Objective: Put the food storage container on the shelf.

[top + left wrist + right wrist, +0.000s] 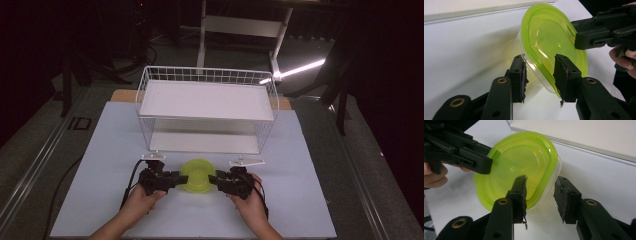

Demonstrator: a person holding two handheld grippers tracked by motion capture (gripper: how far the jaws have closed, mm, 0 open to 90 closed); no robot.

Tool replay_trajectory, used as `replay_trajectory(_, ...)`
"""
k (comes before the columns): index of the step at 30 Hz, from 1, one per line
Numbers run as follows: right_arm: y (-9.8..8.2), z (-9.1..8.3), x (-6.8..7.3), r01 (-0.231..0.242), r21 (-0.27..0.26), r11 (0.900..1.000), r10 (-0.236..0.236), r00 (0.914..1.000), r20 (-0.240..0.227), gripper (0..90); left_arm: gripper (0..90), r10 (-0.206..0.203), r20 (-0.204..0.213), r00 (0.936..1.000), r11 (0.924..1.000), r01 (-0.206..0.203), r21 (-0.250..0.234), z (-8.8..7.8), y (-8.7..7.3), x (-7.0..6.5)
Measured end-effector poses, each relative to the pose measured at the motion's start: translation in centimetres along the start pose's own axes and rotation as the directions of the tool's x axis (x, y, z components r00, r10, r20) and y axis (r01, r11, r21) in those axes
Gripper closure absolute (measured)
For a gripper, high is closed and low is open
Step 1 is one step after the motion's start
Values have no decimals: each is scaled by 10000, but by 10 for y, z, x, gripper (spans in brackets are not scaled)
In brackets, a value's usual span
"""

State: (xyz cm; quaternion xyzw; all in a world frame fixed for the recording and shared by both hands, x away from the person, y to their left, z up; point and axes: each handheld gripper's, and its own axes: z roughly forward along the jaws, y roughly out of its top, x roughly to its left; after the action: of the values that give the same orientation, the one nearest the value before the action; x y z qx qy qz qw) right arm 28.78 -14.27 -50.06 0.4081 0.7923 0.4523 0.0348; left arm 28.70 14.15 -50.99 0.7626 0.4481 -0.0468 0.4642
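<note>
Black two-jaw left gripper (539,75) set around near rim of translucent lime-green plastic container with green lid (551,47); jaws parted, one pad under clear wall, other over lid edge, rim between them. Whether pads actually press the rim: cannot tell. Frayed black padding on fingertips (560,75), loose thread hanging from lower edge.

Black two-jaw right gripper (540,195) likewise spread across opposite rim of same container (519,167); one jaw lying over lid, other jaw standing clear beside outer wall with white surface visible in the gap. Not closed on anything.

Seen from above: left gripper (176,179) and right gripper (214,179) facing each other, container (196,175) directly between, tips at its left and right edges. Left hand (139,200) and right hand (250,197) behind their grippers, forearms entering from near edge. Cables trailing back from each gripper. Grey three-cornered plates just beyond each gripper.

Container resting on white tabletop (100,200), lid on, small tab on lid rim toward left gripper.

Beyond both grippers, near but apart from container: white wire rack with two flat white shelves (207,107), one upper, one lower. Dark floor around table, bright light strip (300,69) far right beyond rack.
</note>
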Motion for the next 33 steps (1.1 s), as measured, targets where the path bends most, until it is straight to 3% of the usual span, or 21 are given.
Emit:
replay_trajectory(5,-1,-4,5,94,-10,10000,-94,9999,-90,686,693,122,-106,9999,9999,-121,120,-3,-3,-5)
replay_trajectory(7,-2,-6,7,6,33,10000,-5,9998,-194,720,777,88,-135,9999,9998,-86,195,-5,-4,-6)
replay_trajectory(8,-2,-6,8,-96,48,9999,98,9996,-255,755,777,121,-231,9997,9997,-116,224,-5,-5,-9)
replay_trajectory(9,-3,-7,12,164,59,9998,-165,9998,85,787,796,255,-348,9991,9993,-245,282,-5,-5,-11)
replay_trajectory(10,-3,-7,12,164,59,9998,-165,9998,85,787,796,334,-412,9986,9988,-319,366,-5,-6,-12)
replay_trajectory(12,-2,-8,10,201,-102,9997,-200,9998,79,803,808,240,-352,9991,9994,-231,241,-6,-7,-11)
replay_trajectory(16,0,-9,13,222,-302,9993,-216,9996,205,804,810,394,-592,9975,9992,-393,41,-10,-1,-14)
replay_trajectory(17,4,-11,13,160,-447,9989,-149,9996,245,804,811,482,-594,9971,9985,-497,-246,-12,3,-14)
replay_trajectory(22,12,-15,12,56,-669,9977,-38,9996,280,804,814,679,-497,9965,9968,-699,-391,-14,14,-15)
replay_trajectory(23,15,-16,11,23,-767,9971,0,9996,295,804,815,901,-533,9945,9945,-927,-490,-15,18,-16)
replay_trajectory(28,20,-19,7,-189,-1061,9942,217,9994,253,805,816,1211,-608,9908,9878,-1263,-909,-15,25,-16)
replay_trajectory(33,24,-16,3,-288,-1041,9942,333,9986,422,805,817,1139,-614,9916,9861,-1204,-1150,-11,26,-11)
